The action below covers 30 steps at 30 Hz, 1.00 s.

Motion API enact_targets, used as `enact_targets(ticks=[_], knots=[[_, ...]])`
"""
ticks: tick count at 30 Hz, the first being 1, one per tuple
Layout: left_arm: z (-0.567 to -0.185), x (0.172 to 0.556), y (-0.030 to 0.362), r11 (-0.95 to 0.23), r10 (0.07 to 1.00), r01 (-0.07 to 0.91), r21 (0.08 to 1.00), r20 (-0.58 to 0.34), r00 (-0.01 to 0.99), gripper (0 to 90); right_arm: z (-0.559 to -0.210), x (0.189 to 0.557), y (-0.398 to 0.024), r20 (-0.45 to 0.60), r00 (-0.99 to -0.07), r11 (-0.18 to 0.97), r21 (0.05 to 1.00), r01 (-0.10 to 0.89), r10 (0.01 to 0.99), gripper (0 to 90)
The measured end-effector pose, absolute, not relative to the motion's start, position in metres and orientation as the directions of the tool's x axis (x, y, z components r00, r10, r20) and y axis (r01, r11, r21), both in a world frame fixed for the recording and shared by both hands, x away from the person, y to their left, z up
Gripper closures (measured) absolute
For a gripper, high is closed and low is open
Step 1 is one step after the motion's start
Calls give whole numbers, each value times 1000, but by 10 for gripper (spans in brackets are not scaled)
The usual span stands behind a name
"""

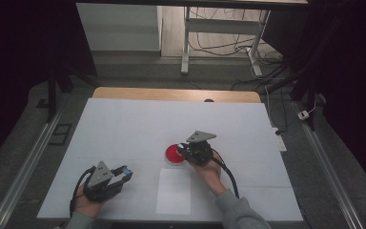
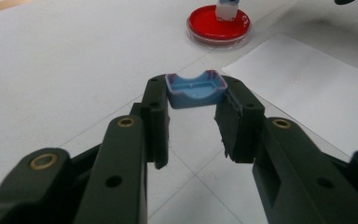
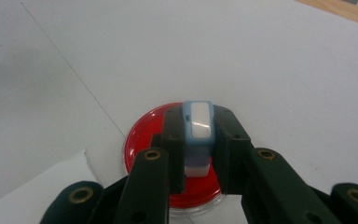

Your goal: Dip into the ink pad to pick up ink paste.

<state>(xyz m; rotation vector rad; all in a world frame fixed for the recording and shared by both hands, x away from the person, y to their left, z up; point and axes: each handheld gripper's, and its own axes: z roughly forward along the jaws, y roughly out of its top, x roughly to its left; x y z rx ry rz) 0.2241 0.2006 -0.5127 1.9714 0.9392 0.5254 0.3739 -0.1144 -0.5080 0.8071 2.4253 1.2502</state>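
Two tongs are busy: the right tongs (image 3: 196, 140) pinch a white-and-blue stick upright (image 3: 198, 133) over the red petri dish (image 3: 142, 140) mid-desk, probably to dab it, while the left tongs (image 2: 193, 100) clench its blue cap (image 2: 196, 88) safely aside.

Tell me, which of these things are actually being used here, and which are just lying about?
In use:
- left gripper, shut on a blue cap
- right gripper, shut on a blue-and-white piece, held over the red dish

Lying about:
- white paper sheet on the table
- cables on the floor beyond
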Motion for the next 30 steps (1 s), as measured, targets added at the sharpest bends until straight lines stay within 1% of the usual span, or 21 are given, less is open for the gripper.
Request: enact_targets(ticks=[7,9,16,21,30], knots=[[-513,224,202,-339,780,413,845,6,626,651,-501,373,-118,25,-802,414,846,335,597,752],[-512,224,202,-339,780,413,845,6,626,651,-498,371,-118,15,-809,422,847,322,588,752],[-512,224,201,-339,778,412,846,7,628,651,-489,367,-115,26,-817,392,868,304,576,752],[-513,224,201,-341,778,412,845,7,629,651,-488,365,-112,28,-825,394,869,299,565,752],[-513,225,201,-344,777,413,843,8,630,651,-493,364,-104,16,-834,435,848,303,552,752]])
